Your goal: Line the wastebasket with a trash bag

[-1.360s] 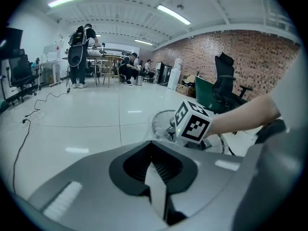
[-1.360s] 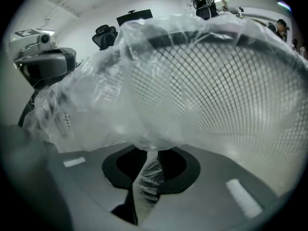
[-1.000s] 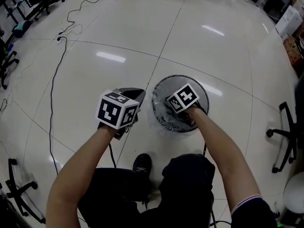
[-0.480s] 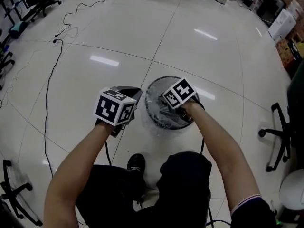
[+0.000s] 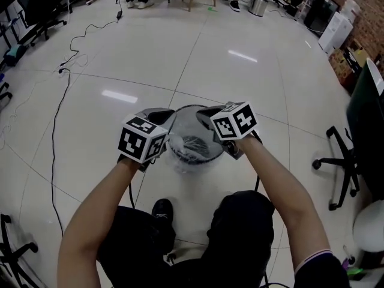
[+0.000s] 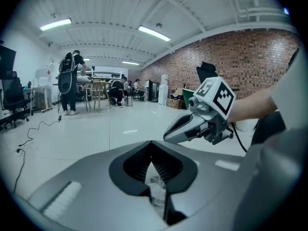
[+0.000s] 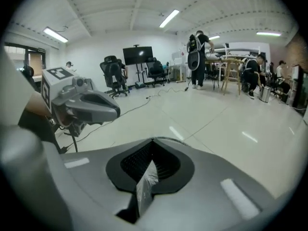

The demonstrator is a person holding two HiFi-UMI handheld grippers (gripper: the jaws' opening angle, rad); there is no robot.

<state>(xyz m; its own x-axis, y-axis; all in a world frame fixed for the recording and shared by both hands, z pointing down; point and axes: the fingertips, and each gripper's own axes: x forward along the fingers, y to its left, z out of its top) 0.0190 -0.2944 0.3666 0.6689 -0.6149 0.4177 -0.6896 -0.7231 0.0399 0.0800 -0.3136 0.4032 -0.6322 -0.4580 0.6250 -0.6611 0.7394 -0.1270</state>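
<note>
Clear plastic film of the trash bag [image 5: 178,143] is hanging into the wastebasket [image 5: 193,163], which is standing on the white floor [image 5: 120,53] just beyond the person's feet. At the left, the left gripper [image 5: 165,116] is holding its jaws clamped together on a strip of the bag's edge. In the middle, the film is sagging loosely across the basket's mouth. At the right, the right gripper [image 5: 209,116] has just been closing its jaws, and they are pinching a fold of the same film.

The step in hand is probably opening the bag's mouth. Doing it well means drawing both grippers apart evenly and gently, so the thin film is neither tearing nor slipping, then bringing the edge down outside the rim on each side.

Only the head view is showing the basket and how the bag is lying in it. The gripper views are showing instead the film nipped between the jaws, the opposite gripper alongside, and people [image 6: 67,81] standing at far tables.
</note>
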